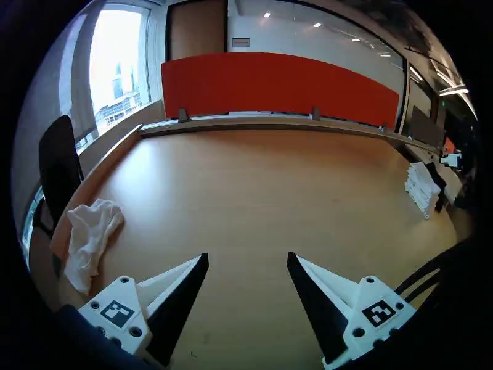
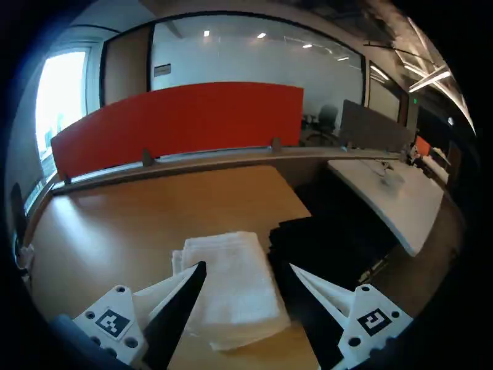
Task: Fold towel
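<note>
I'm holding the left claw wide open w/ nothing between its fingers, low over the bare wood surface. The towel that needs folding is lying crumpled at the surface's left edge. It's off to this claw's left and a bit ahead, well outside the jaws, and it may be drooping over the edge. Its long axis is running roughly fwd-back along that edge, not across it. So the coming move, as I'm judging it, is turning on a swing to the left, and the left claw is clearly the nearer one. The right claw is gaping wide too, gripping nothing. It's hanging just above the stack of folded towels at the surface's right end, w/ a black thing I can't identify just beside the stack. That's putting the right claw well apart from the towel, across the whole surface. Re writing: I'm reading no brand anywhere. The claws are carrying only black-and-white markers, and the sign on the far wall is too small to make out.
</note>
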